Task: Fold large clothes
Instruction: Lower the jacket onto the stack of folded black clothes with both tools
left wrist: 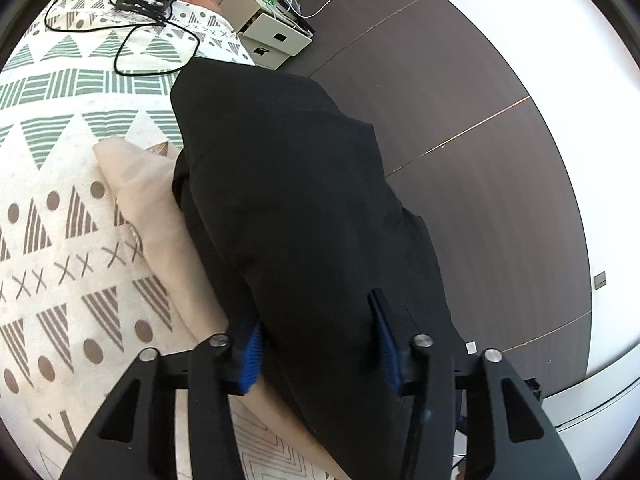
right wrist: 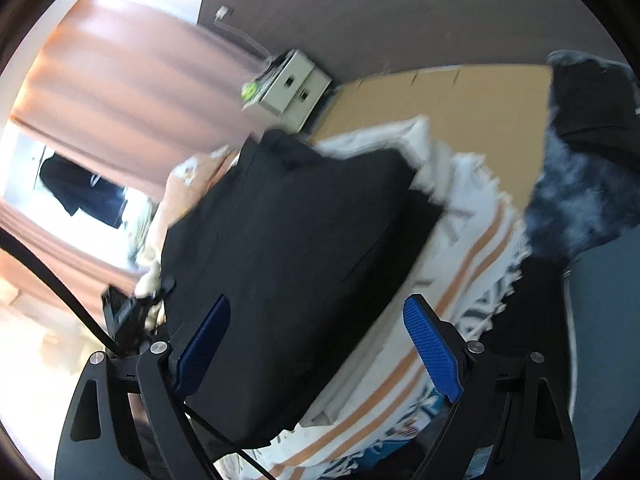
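The left gripper (left wrist: 320,344) straddles the near end of a black garment (left wrist: 288,184), bunched cloth filling the gap between its blue pads (left wrist: 252,352); whether they pinch it I cannot tell. From there the garment's long axis runs toward eleven o'clock along the edge of a patterned bedspread (left wrist: 60,140). The right gripper (right wrist: 320,344) is spread wide, holding nothing, the same garment (right wrist: 288,248) ahead at twelve. The left hand appears nearer.
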Demonstrator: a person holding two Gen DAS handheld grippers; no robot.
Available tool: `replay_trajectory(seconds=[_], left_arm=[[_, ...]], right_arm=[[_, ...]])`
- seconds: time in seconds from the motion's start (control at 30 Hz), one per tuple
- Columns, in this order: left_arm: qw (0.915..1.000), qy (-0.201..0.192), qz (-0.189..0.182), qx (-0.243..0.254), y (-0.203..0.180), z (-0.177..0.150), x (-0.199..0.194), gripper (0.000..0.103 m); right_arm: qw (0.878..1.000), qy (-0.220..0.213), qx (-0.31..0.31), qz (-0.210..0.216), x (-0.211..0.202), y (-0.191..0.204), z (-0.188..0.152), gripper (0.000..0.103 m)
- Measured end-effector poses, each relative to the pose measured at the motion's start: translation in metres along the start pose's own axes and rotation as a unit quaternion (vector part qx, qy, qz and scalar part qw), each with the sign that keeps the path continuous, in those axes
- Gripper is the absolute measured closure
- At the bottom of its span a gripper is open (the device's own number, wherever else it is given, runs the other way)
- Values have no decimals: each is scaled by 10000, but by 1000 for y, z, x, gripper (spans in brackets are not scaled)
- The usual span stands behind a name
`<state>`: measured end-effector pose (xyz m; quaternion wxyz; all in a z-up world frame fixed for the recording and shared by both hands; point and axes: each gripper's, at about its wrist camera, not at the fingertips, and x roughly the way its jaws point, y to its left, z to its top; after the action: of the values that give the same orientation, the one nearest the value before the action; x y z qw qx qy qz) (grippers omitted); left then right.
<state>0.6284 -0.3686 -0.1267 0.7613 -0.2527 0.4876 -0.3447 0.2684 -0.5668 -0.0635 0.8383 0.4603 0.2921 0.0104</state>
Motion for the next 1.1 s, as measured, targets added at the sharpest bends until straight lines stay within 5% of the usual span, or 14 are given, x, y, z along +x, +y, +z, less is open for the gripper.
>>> replay_trajectory(seconds=[0.2, 0.27, 0.57, 0.8, 0.87, 0.93, 1.1], left_arm=[[9999, -14, 22, 141, -3, 19, 13, 60], [9999, -26, 16, 114, 1, 23, 17, 60], [9999, -54, 113, 115, 6, 21, 24, 60], [9997, 207, 137, -74, 13, 19, 19, 55], [9995, 218, 224, -4, 9, 15, 13, 44], [9996, 163, 240, 70, 5, 10, 5, 21], [9996, 148, 177, 187, -8, -1, -14, 21]], right_arm=[[9995, -246, 163, -82, 14, 4, 21, 74], [9992, -383, 28, -85, 10, 13, 28, 81], [9975, -480, -263, -447, 23, 29, 58, 86], [9978, -461, -35, -480, 29, 35, 44, 86], [9970, -549, -134, -527, 20, 41, 37, 86], [9963, -633, -141, -558, 18, 39, 30, 87], [9965, -588, 114, -578, 19, 21, 19, 87]])
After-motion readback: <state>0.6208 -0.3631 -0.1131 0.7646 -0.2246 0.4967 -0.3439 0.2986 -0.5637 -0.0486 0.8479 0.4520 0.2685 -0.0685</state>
